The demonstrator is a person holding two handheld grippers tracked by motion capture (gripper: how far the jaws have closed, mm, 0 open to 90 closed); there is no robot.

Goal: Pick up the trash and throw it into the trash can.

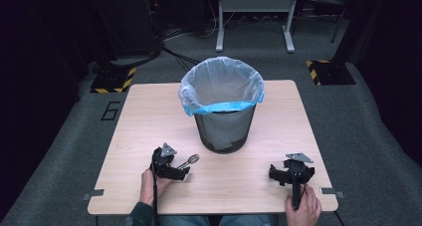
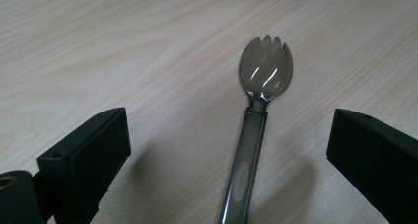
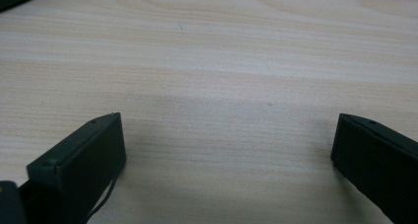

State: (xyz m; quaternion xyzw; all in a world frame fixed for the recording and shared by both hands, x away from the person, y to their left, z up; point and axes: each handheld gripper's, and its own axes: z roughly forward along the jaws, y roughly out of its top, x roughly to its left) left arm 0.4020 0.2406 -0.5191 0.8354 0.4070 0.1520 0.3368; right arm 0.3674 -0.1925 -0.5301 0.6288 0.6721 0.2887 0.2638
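A smoky translucent plastic spork (image 2: 256,130) lies flat on the wooden table, its toothed bowl pointing away from me toward the bin. In the high view the spork (image 1: 189,161) sits just in front of my left gripper (image 1: 174,170). That left gripper (image 2: 229,150) is open, its two black jaws standing wide on either side of the spork's handle without touching it. Near the table's front right, my right gripper (image 1: 276,175) is held low; the right gripper (image 3: 229,150) is open with bare wood between its jaws.
A black mesh waste bin (image 1: 224,129) lined with a clear, blue-edged bag stands at the middle of the table (image 1: 149,111), behind both grippers. A metal stand's legs (image 1: 254,22) and yellow-black floor markers (image 1: 113,80) lie beyond the far edge.
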